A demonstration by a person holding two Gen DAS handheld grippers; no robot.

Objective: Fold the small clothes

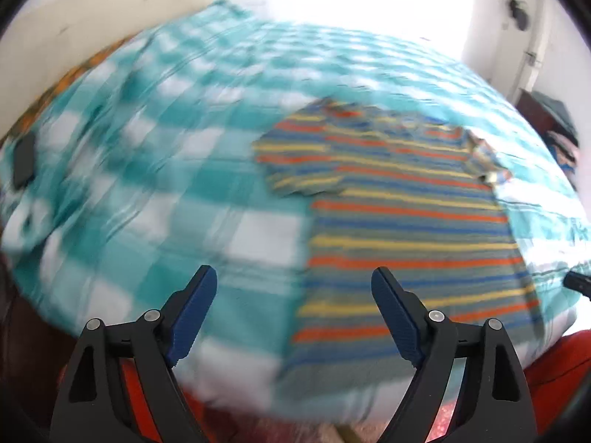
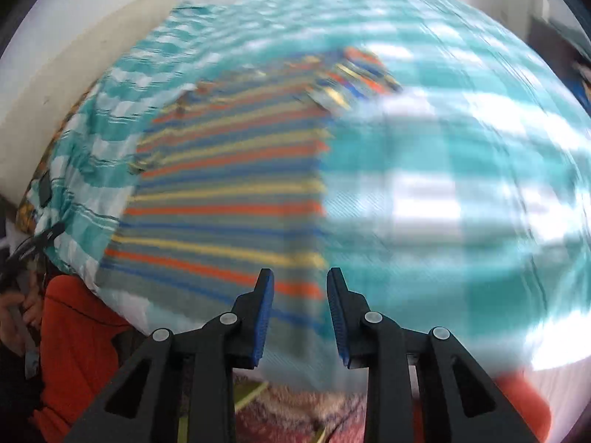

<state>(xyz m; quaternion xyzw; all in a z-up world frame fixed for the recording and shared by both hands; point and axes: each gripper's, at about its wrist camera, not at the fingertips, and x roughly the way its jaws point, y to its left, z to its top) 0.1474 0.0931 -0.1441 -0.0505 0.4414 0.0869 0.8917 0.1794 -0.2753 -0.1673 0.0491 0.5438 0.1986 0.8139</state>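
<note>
A small striped shirt (image 1: 402, 217), grey with orange, yellow and blue bands, lies flat on a teal and white checked bedspread (image 1: 166, 170). One sleeve sticks out to its left in the left wrist view. My left gripper (image 1: 293, 282) is wide open and empty, above the bed's near edge beside the shirt's lower left hem. In the right wrist view the shirt (image 2: 229, 199) lies left of centre. My right gripper (image 2: 300, 286) is open with a narrower gap and empty, over the shirt's lower right hem. Both views are motion-blurred.
A dark flat object (image 1: 24, 158) lies on the bedspread at the far left. A cream headboard (image 1: 92, 11) and a white wall stand behind. A person in orange clothing (image 2: 79, 336) stands at the bed's near edge. Dark furniture (image 1: 550, 118) stands at the right.
</note>
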